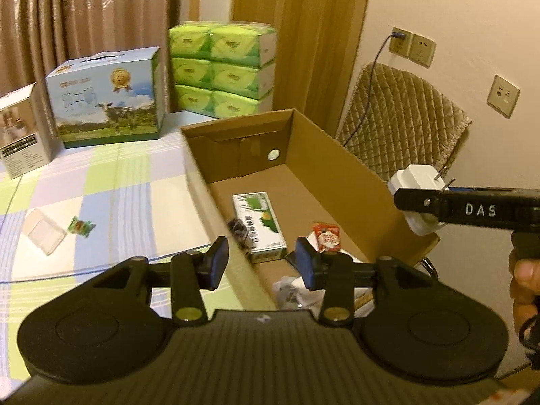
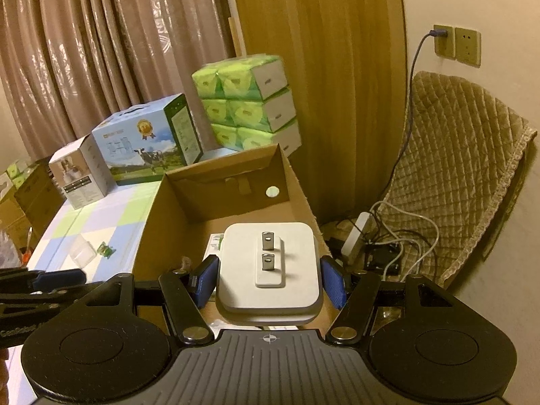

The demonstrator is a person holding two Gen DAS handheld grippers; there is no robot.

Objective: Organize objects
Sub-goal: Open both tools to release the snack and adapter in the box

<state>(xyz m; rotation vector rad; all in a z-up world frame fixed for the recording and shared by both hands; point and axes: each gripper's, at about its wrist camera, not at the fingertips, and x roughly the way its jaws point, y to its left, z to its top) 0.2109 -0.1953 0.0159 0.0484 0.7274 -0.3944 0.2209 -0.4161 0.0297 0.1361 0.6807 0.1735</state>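
My right gripper [image 2: 269,281] is shut on a white plug adapter [image 2: 268,270], prongs facing up, held above the near end of an open cardboard box [image 2: 152,222]. The left wrist view shows that adapter [image 1: 413,177] over the box's right wall [image 1: 337,175]. My left gripper [image 1: 261,263] hangs open over the box's near left corner with nothing between its pads. Inside the box lie a green-and-white carton [image 1: 260,226], a red packet [image 1: 325,236], a dark wrapped item [image 1: 238,229] and something white and crumpled [image 1: 293,290]. A clear plastic case [image 1: 42,233] and a green sweet packet [image 1: 81,226] lie on the checked tablecloth.
A blue milk carton box [image 1: 108,101], a white box [image 1: 20,131] and stacked green tissue packs [image 1: 222,67] stand at the table's back. A chair with a quilted cover [image 1: 405,121] is right of the box. A power strip and tangled cables [image 2: 388,243] lie on the floor.
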